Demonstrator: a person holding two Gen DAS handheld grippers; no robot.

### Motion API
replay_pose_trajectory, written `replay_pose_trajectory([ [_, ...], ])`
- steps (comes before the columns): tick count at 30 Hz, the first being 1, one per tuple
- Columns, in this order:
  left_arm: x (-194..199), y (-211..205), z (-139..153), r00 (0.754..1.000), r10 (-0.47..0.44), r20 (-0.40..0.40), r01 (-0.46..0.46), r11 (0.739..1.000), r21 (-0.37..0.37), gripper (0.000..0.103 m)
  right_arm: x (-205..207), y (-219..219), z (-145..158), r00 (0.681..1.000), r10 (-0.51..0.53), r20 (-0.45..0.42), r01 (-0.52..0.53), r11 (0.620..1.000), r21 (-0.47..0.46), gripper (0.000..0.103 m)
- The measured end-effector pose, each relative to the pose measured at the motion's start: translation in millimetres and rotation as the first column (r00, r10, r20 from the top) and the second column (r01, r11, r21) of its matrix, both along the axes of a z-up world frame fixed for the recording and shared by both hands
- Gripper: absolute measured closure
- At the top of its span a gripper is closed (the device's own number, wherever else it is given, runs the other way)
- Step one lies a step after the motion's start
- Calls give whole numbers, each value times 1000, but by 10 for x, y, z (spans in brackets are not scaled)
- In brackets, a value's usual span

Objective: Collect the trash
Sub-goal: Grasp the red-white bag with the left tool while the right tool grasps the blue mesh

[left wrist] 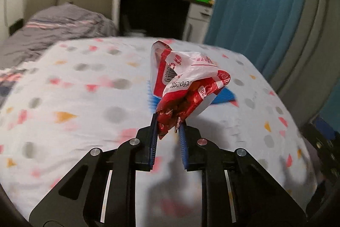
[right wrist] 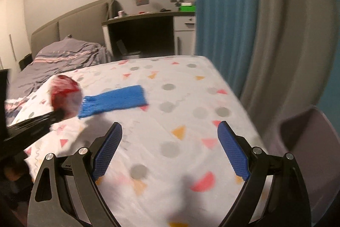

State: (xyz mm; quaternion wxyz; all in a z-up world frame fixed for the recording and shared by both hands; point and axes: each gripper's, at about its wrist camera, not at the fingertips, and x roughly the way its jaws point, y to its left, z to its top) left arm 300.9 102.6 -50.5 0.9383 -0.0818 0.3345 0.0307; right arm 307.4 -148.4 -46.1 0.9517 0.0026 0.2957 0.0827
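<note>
Here, in the left wrist view, the left tongs [left wrist: 169,123] are pinching the lower end of a crumpled red-and-white wrapper [left wrist: 184,80], which stands up clear of the bed [left wrist: 63,99] with its spotted sheet. Just behind the wrapper a blue cloth [left wrist: 223,97] lies flat on the sheet, mostly hidden by it. So the picking-up step looks done for this piece, and carrying it off to a bin is the step in hand; no bin can be made out for certain in this view. In the right wrist view, the right tongs [right wrist: 170,129] are spread wide over the near part of the bed [right wrist: 191,99] and hold nothing. The left tongs [right wrist: 58,114] reach in from the left with the wrapper [right wrist: 65,97] blurred at their tip, beside the fringed end of the blue cloth [right wrist: 114,100]. A greyish container [right wrist: 312,137] sits off the right edge of the bed; it may be the bin, though I cannot tell. The next move probably calls for a firm pinch while the wrapper travels, as it is light and slippery.
</note>
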Motion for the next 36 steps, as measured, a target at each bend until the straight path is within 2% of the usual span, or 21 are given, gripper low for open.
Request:
replay_pose_trajectory([
  [4, -123, 397, 6, 992, 125, -7, -124, 991, 44, 85, 335, 425, -124, 996, 69, -49, -68, 997, 22, 15],
  [8, -167, 778, -69, 973, 228, -25, -228, 973, 24, 85, 610, 803, -259, 993, 85, -86, -88, 996, -25, 15],
  [14, -188, 1040, -118, 961, 273, -34, -274, 961, -20, 85, 930, 1184, -361, 985, 106, -137, -116, 991, -65, 15],
  [20, -251, 1224, -96, 952, 306, -26, -308, 948, -77, 85, 1191, 1380, -499, 976, 103, -190, -123, 988, -94, 15],
  [26, -251, 1281, -147, 951, 305, -39, -308, 945, -108, 85, 1364, 1504, -634, 957, 92, -274, -130, 984, -125, 22],
  [30, -250, 1288, -169, 953, 301, -45, -304, 946, -115, 85, 1374, 1493, -648, 954, 97, -283, -133, 985, -112, 26],
  [33, -250, 1287, -180, 953, 299, -47, -302, 946, -117, 85, 1367, 1492, -643, 954, 113, -276, -149, 982, -114, 41],
  [36, -234, 1283, -205, 953, 297, -53, -302, 946, -119, 85, 1353, 1518, -624, 956, 130, -264, -166, 979, -116, 65],
])
